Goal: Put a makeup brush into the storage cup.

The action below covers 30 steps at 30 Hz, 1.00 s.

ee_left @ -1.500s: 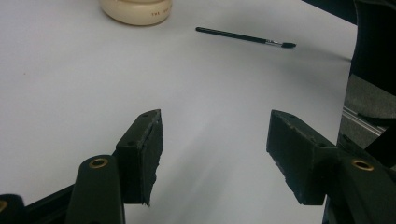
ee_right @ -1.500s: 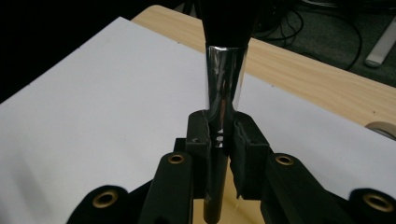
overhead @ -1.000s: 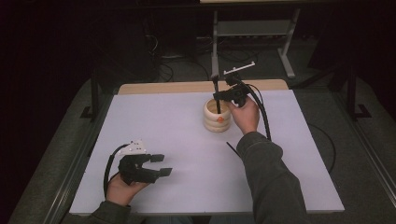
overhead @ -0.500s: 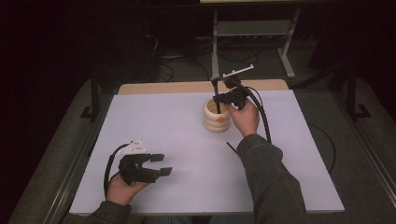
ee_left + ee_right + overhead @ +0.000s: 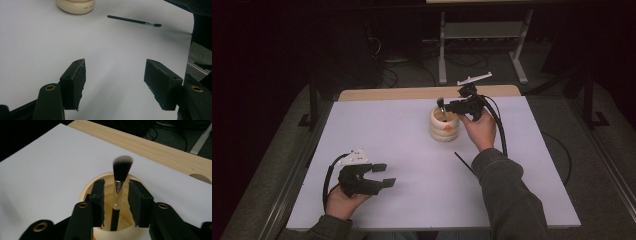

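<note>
Standing bristle-up in a cream holder [image 5: 445, 125] at the far middle of the white table [image 5: 377, 130]: one makeup brush [image 5: 120, 182], handle down inside the pot. Right gripper [image 5: 116, 200]: jaws flank the brush's ferrule with slight gaps on both sides, apparently not clamping. Left gripper [image 5: 115, 82]: jaws spread wide, holding nothing, at the near left. Second item: thin black brush [image 5: 135, 20], flat on the table, near the holder. Risk: withdrawing sideways could catch the ferrule and tip brush or holder; releasing off-centre may leave it leaning.
</note>
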{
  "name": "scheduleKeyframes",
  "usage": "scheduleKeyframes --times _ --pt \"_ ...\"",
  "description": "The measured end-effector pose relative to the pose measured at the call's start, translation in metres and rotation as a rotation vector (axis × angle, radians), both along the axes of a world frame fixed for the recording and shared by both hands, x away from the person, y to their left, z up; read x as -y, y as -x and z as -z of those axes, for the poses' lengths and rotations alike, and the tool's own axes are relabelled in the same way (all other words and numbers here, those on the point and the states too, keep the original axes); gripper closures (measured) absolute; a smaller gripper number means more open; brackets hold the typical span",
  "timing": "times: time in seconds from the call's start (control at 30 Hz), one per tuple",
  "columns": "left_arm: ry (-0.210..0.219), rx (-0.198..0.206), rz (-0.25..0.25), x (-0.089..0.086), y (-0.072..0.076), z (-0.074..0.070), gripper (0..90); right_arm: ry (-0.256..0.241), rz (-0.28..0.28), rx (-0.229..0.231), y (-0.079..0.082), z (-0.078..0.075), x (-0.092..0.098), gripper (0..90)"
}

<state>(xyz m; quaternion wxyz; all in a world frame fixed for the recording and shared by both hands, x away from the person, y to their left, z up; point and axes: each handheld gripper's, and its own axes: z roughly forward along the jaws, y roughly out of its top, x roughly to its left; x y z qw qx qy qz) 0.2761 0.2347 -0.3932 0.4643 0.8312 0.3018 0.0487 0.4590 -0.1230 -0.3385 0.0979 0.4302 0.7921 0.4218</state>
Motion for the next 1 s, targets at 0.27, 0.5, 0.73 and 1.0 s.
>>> scheduleKeyframes --times 0.27,0.5,0.73,1.0 --pt "0.001 -0.003 -0.006 0.001 0.000 0.001 32.6 -0.026 -0.001 -0.015 0.009 -0.005 0.019 55.4" --pt "0.003 -0.009 -0.011 -0.001 -0.003 0.003 32.3 -0.008 -0.028 -0.011 0.021 -0.005 0.031 54.2" --pt "0.001 -0.004 -0.009 -0.001 -0.003 0.003 32.3 -0.016 -0.032 -0.015 0.032 -0.003 0.040 53.4" --pt "0.009 -0.004 -0.013 0.001 -0.002 0.002 32.3 -0.024 -0.070 -0.011 0.048 0.000 0.044 44.1"
